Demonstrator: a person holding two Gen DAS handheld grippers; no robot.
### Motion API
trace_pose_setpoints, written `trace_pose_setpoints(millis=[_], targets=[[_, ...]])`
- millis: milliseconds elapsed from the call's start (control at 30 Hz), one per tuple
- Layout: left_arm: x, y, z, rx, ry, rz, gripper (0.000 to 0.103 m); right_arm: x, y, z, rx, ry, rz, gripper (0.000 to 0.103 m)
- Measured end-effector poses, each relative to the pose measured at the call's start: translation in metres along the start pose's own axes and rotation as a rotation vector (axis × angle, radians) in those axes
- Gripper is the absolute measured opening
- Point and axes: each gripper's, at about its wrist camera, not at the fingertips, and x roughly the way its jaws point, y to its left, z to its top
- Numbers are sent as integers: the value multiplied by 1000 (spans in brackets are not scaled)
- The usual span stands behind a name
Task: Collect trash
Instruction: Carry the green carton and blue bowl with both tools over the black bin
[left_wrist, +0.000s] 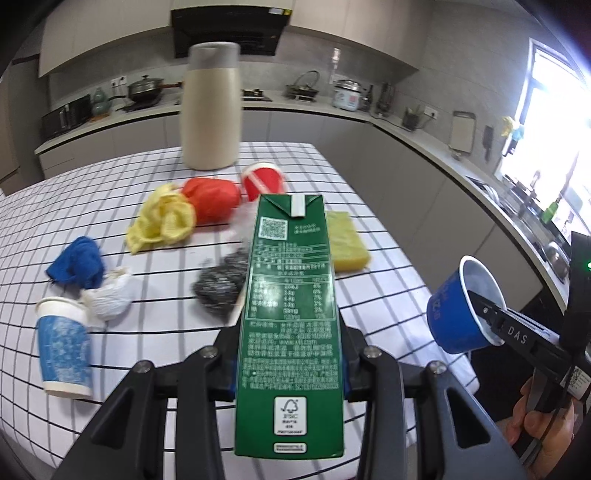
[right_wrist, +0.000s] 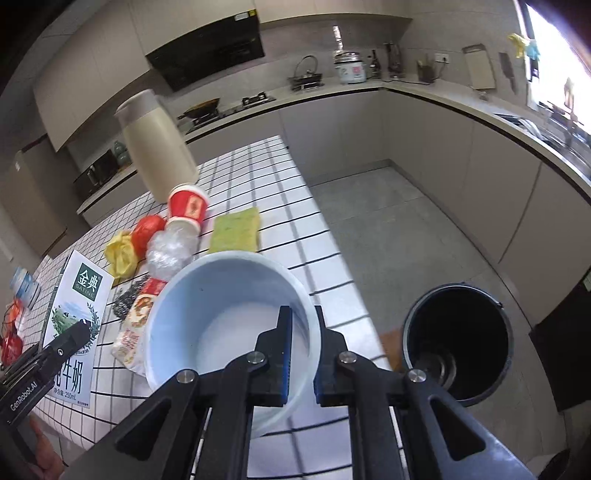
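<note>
- The left hand-held gripper pinches a tall green milk carton by its two broad faces, lifted above the table with its white cloth gridded in black.
- The carton's long axis runs straight out along the fingers, its folded gable top pointing away toward the beige thermos jug at the far side of the table.
- The right hand-held gripper is pressed onto the rim of a blue paper cup with a white inside, one finger within the wall and one outside.
- That cup is tipped on its side, mouth facing back toward the gripper, base pointing away; it is held at the table's right edge, beside a round black waste bin standing on the grey floor.
- The person's right hand wraps the handle low at the right, the gripper angled up and leftward.
- On the table lie yellow, red and blue crumpled cloths, a steel scourer and a yellow sponge.
</note>
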Motion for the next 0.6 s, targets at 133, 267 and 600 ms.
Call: trace_pose_setpoints(millis=[133,267,600], targets=[[13,-45,2,27,14,-50,39,-8,-42,2,39,-12,-26,10],[29,-97,4,40,37,-86,39,-13,-94,5,58,-11,-42,10],[85,-222,3,55,108,-187,39,-11,-239,25,81,15,-90,10]])
